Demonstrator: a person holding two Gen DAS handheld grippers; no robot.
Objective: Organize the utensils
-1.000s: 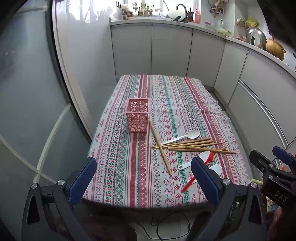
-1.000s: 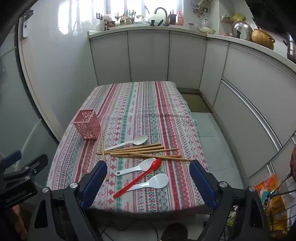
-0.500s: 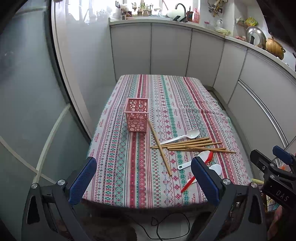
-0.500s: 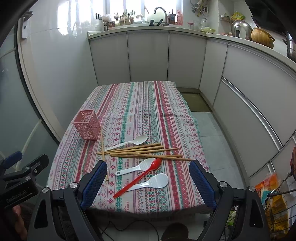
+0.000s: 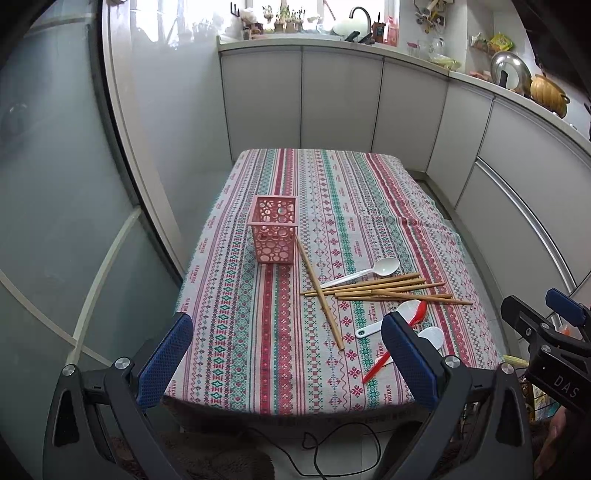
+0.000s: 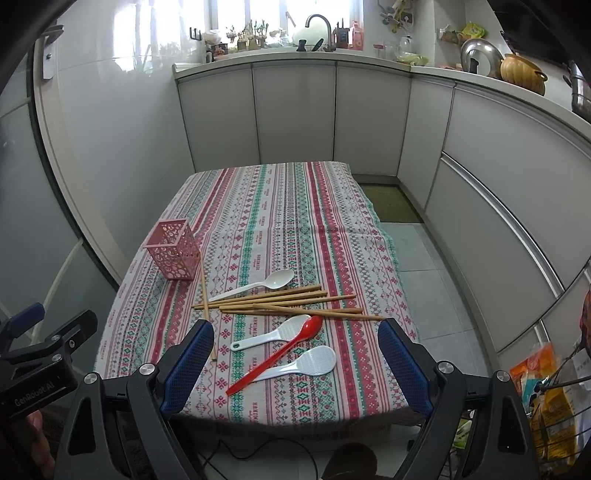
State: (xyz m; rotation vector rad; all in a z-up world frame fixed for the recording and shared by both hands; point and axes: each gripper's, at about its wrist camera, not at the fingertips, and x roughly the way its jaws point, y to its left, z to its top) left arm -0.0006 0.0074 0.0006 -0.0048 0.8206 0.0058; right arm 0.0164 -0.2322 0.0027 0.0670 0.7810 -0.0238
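On the tablecloth (image 6: 288, 221), chopsticks (image 6: 280, 301) lie beside pink holder (image 6: 173, 254)

Home kitchen – cabinets (image 6: 295, 114), sink tap (image 6: 318, 23) (probably), pots (image 6: 522, 73).

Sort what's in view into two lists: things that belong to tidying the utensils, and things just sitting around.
For the job:
- pink holder
- wooden chopsticks
- red spoon
- white soup spoon
- two white rice paddles

Just lying about:
- striped tablecloth
- pot lid and brown pot on the counter
- tap
- cable on the floor
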